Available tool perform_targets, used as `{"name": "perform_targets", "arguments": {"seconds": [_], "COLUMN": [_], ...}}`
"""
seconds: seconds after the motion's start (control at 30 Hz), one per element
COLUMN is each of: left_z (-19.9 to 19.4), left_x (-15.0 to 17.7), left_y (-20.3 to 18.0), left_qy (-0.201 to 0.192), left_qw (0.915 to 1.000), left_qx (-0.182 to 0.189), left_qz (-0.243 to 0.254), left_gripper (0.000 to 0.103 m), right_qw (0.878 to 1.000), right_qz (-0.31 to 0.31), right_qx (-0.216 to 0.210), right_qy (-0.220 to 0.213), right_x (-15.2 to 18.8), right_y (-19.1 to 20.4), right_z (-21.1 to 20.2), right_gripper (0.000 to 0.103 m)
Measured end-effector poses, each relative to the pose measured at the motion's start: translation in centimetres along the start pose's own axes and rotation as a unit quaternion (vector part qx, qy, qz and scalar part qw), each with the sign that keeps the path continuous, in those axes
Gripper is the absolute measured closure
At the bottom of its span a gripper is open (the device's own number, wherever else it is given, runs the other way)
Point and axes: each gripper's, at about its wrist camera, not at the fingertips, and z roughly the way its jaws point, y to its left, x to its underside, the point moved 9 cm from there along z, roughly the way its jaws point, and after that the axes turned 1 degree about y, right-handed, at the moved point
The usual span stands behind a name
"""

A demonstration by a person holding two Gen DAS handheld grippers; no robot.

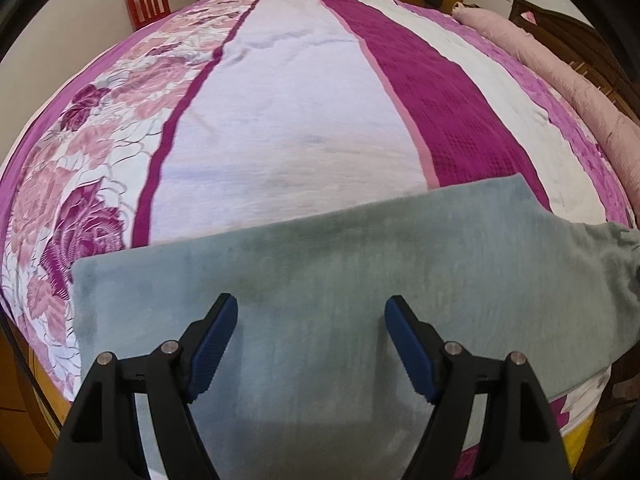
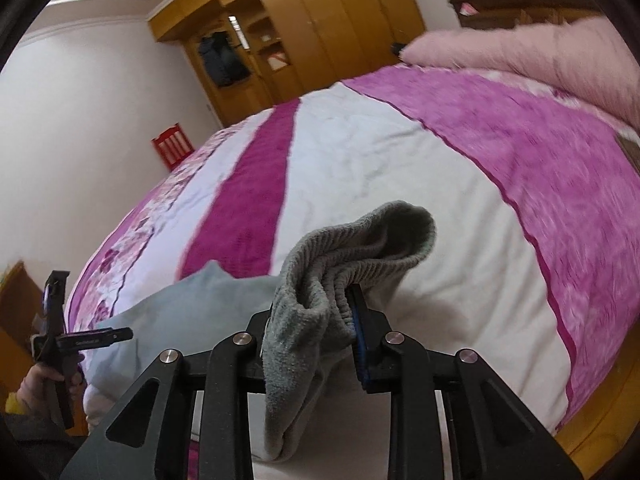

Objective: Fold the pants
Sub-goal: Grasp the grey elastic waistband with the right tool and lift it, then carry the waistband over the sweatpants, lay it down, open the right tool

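Note:
Grey-green fleece pants [image 1: 320,264] lie flat across the near edge of the bed in the left wrist view, stretching from left to right. Just above that cloth hangs my left gripper [image 1: 311,302], open, with nothing between its blue pads. In the right wrist view my right gripper [image 2: 316,300] is shut on the pants' ribbed end [image 2: 360,248], lifted off the bed; the fabric bunches over the jaws and droops below them, hiding the left pad. The rest of the pants [image 2: 180,304] trails down to the left.
The bed carries a magenta, white and floral striped cover [image 1: 288,120]. A pink rolled quilt [image 1: 580,92] lies along the dark headboard. A red chair [image 1: 148,2] and a wooden wardrobe [image 2: 320,28] stand beyond the bed. A hand [image 2: 36,384] shows at the left.

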Motion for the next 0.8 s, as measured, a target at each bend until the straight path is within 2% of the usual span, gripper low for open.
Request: {"name": "perform_targets", "arguments": {"seconds": [0.3, 0.5, 0.8], "left_z": [-1.3, -2.3, -3.4], "left_x": [0.8, 1.0, 1.3], "left_y": [2.3, 3.6, 5.8], "left_qy": [0.001, -0.009, -0.020], "left_qw": [0.9998, 0.9995, 0.9985], "left_qx": [-0.001, 0.000, -0.002], "left_qz": [-0.018, -0.029, -0.051], "left_gripper": [0.023, 0.023, 0.023], "right_qw": [0.997, 0.990, 0.982], "right_qz": [-0.066, -0.115, -0.143], "right_qx": [-0.041, -0.079, -0.123], "right_qy": [-0.008, -0.005, 0.013], "right_x": [-2.2, -3.3, -3.6], "right_y": [6.1, 10.9, 16.1], "right_z": [-0.2, 0.1, 1.7], "right_gripper": [0.076, 0.076, 0.077]}}
